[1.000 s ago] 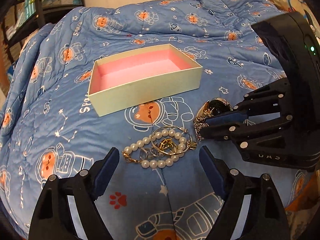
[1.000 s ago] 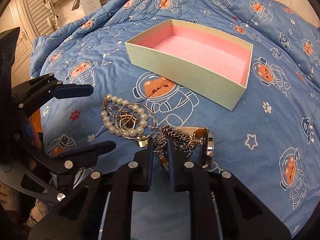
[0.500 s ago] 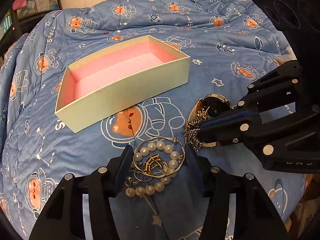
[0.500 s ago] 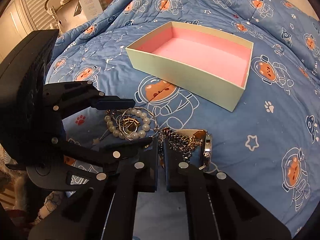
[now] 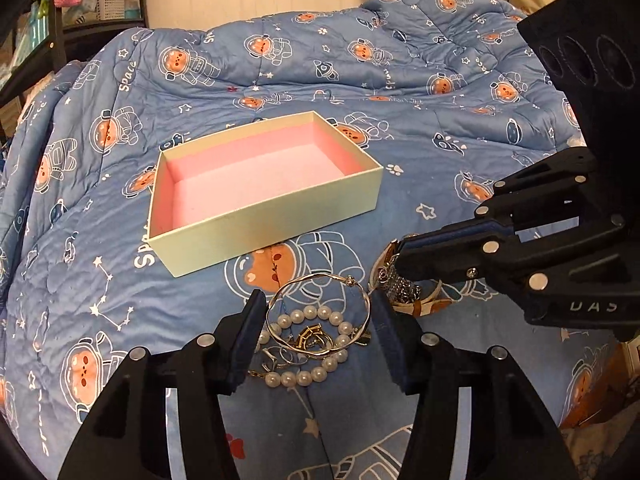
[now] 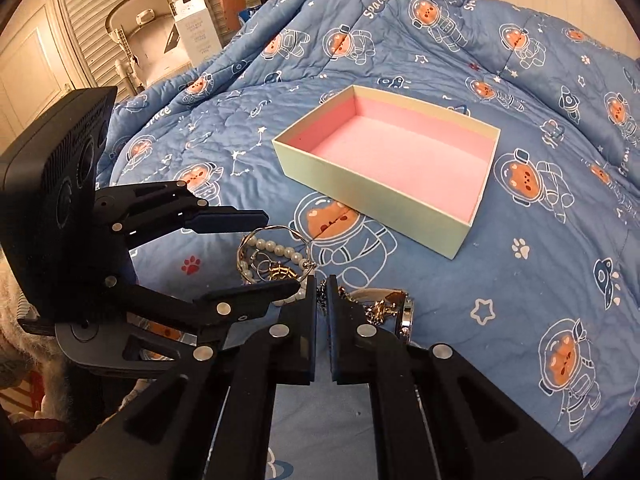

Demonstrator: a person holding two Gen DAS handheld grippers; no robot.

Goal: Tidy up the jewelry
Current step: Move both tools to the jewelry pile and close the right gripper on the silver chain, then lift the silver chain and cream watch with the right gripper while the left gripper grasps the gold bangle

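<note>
**Both grippers loaded, box waiting empty**

While the load hangs this close to the quilt (image 5: 400, 88), the lift should be slow and level. Nearest the left camera, the left gripper (image 5: 318, 334) has its jaws about half closed across a thin metal bangle (image 5: 320, 280), pads pressing its sides; the pearl bracelet (image 5: 308, 376) and small gold rings (image 5: 310, 338) sit tangled inside that hoop and could slip free. Just beside it, the right gripper (image 6: 321, 292) is clamped tight on a silver chain (image 6: 322, 294), with a watch (image 6: 404, 312) dangling from it. I judge both should rise together, clear the near wall, then release low. Beyond them sits the open box (image 5: 280, 220), pink-lined and empty
</note>
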